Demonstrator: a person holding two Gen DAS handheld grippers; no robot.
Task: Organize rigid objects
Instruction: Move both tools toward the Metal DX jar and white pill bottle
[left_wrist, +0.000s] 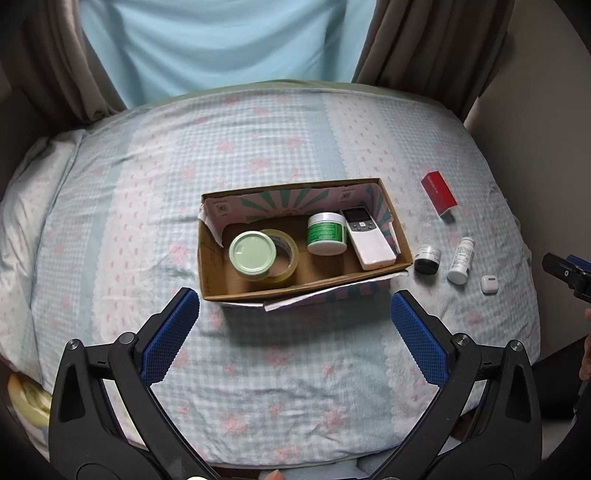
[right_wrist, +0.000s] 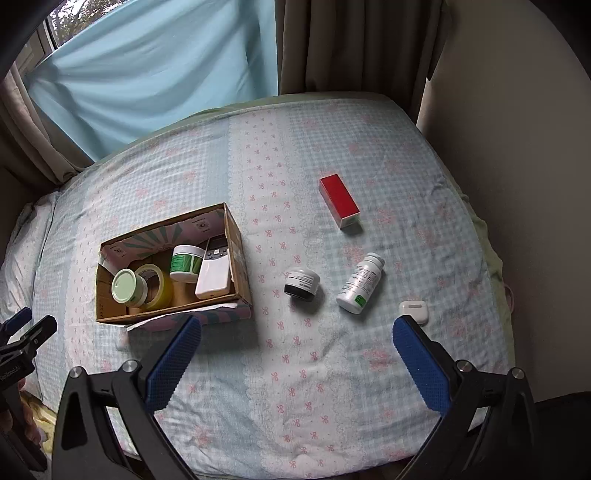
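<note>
Blue ribbed pads of the right hand-held gripper sit nearest, spread wide apart and holding nothing, poised above the bed.

Left hand-held gripper: likewise spread wide and empty, poised just short of the cardboard box.

Loose items on the checked bedsheet, right of the box:
- White earbud case, just beyond the right finger. Probably light, smooth and slippery; best pinched across its flat faces.
- White pill bottle, lying on its side. Rigid plastic, apt to roll; take it across the body, mid-length.
- Small black-and-white cosmetic jar, just left of the bottle and apart from it. Possibly glass, so likely heavier and breakable; grip across the lid's diameter.
- Red carton, lying well beyond the others. Thin card, liable to crush; hold lightly across its narrow sides.

Contents of the cardboard box, which lies left of the loose items:
- Jar with pale green lid, resting against a roll of clear tape.
- White tub with green label, upright near the middle.
- White remote control, leaning against the right wall.

Status, by judgement: four items remain outside; bare box floor shows in front of the tub.
</note>
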